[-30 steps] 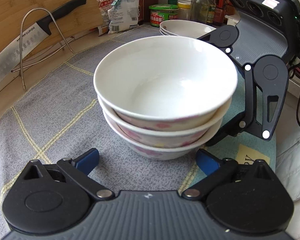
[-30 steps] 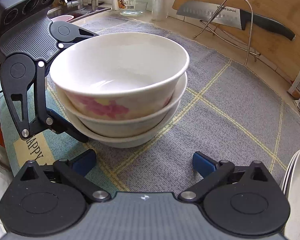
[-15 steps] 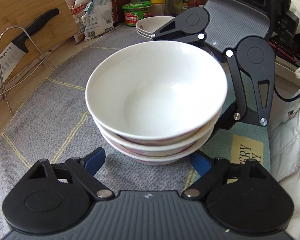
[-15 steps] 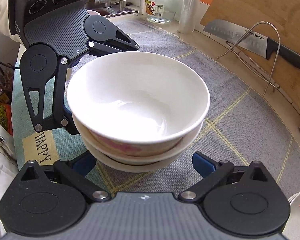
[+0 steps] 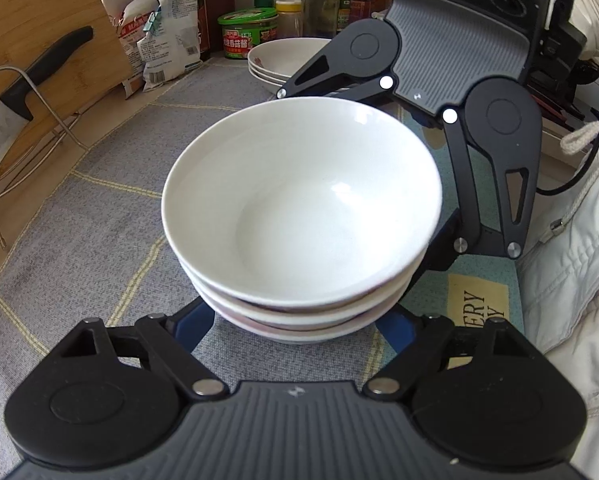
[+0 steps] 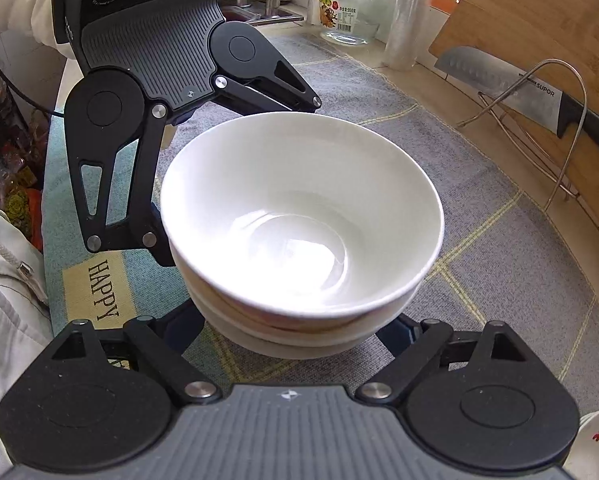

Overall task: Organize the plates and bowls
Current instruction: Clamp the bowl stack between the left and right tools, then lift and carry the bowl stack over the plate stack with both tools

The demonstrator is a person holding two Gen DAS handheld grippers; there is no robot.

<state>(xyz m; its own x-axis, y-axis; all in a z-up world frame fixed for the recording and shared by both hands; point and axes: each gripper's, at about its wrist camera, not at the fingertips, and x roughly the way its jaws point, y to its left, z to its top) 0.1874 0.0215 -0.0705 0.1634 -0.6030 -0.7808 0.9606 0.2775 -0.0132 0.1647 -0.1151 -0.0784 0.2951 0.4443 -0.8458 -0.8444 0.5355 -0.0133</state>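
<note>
Left wrist view: bowl stack [image 5: 303,220], three nested white bowls, glossy, pinkish print just showing on the lower ones, sits on grey checked mat [image 5: 87,216]. Left gripper [image 5: 297,326] spread, blue fingers [image 5: 193,322] either side of stack base; touch unclear. Right gripper [image 5: 419,160] behind stack, also spread around it. Plates [image 5: 277,58] beyond stack.

Right wrist view: same bowl stack [image 6: 303,224] on mat [image 6: 479,248]. Right gripper [image 6: 291,330] spread, flanking base. Left gripper [image 6: 171,148] on stack's far side. Knife [image 6: 539,96] on rack, right of stack.
</note>
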